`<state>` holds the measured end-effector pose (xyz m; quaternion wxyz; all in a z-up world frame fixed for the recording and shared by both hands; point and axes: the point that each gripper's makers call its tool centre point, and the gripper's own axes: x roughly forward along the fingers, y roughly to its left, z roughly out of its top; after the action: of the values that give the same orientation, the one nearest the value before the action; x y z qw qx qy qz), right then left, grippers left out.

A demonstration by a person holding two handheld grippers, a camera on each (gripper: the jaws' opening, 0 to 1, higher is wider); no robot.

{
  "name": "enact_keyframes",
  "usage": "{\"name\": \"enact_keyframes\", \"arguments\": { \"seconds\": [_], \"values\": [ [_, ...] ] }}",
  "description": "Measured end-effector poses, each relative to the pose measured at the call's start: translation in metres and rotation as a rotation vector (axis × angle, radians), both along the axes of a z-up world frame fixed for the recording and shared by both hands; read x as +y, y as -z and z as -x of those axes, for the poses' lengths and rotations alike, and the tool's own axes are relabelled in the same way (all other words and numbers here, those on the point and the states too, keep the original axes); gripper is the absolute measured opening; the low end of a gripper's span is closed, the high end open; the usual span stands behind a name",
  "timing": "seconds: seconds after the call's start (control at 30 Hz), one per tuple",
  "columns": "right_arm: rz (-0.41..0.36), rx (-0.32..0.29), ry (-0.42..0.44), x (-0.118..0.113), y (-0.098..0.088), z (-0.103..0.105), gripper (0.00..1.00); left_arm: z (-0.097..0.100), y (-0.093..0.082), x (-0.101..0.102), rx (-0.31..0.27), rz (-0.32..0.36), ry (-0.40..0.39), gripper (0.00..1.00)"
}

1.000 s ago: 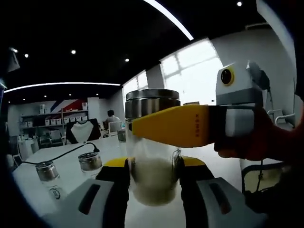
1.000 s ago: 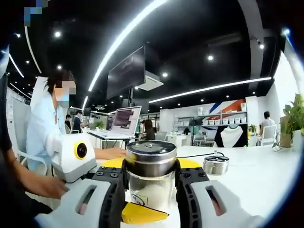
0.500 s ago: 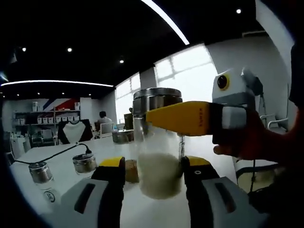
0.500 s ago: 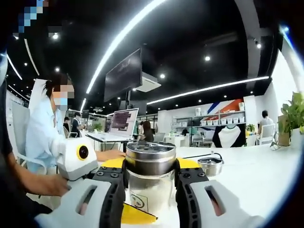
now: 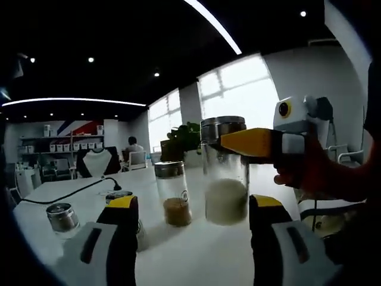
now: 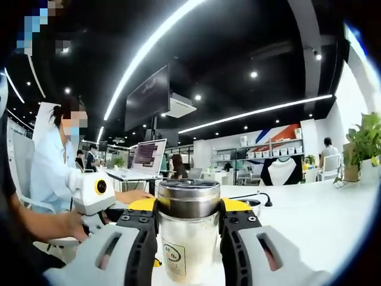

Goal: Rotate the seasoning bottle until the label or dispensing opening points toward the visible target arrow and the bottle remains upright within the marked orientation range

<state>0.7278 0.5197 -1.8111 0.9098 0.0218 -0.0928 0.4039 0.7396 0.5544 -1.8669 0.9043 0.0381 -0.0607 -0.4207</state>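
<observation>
White desk [image 5: 196, 262] in an open office, under a dark ceiling with strip lights, is carrying several jars in the left gripper view. A tall glass seasoning bottle [image 5: 225, 193] with a steel lid and pale grains inside is standing upright ahead of the left tool [image 5: 193, 205], whose yellow-tipped jaws are standing wide apart with nothing between them. The right tool [image 5: 241, 142] is reaching in from the right and gripping the bottle just below its lid, a hand [image 5: 309, 176] holding it. Just beside the bottle, to its left, a smaller jar [image 5: 174, 193] with brown contents is standing upright. Two short steel-lidded jars [image 5: 61, 217] are sitting further left near a black cable [image 5: 71, 192] that is trailing across the desk. Shelves and a seated person are showing far behind.

White desk [image 6: 321, 220] is stretching away to the right in the right gripper view. The right tool [image 6: 187, 211] is clamping the seasoning bottle [image 6: 186, 238] between its two jaws, just under the steel lid; the bottle is standing upright, and a small round label [image 6: 171, 253] low on the glass is facing the camera, left of centre. The left tool [image 6: 98, 193] is hovering to the left, clear of the bottle, in a hand [image 6: 77, 226]. A person in a light shirt is sitting behind it at a laptop [image 6: 146, 156]. A plant [image 6: 360, 143] is standing at the far right.
</observation>
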Motion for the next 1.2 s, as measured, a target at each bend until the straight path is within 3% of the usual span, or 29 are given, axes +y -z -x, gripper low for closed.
{"name": "enact_keyframes", "arguments": {
  "seconds": [0.23, 0.7, 0.87, 1.2],
  "values": [
    [-0.002, -0.003, 0.038, -0.021, -0.003, -0.007, 0.37, -0.008, -0.002, 0.013, 0.016, -0.014, -0.055, 0.99],
    [-0.005, 0.000, 0.101, -0.056, -0.002, -0.016, 0.37, -0.013, -0.016, 0.039, 0.013, 0.002, -0.110, 1.00],
    [-0.026, 0.020, 0.110, -0.068, 0.000, -0.027, 0.37, -0.017, -0.018, 0.052, 0.019, 0.014, -0.142, 1.00],
    [0.015, 0.025, 0.143, -0.084, 0.001, -0.050, 0.37, -0.023, -0.019, 0.072, 0.023, 0.016, -0.186, 1.00]
  ]
}}
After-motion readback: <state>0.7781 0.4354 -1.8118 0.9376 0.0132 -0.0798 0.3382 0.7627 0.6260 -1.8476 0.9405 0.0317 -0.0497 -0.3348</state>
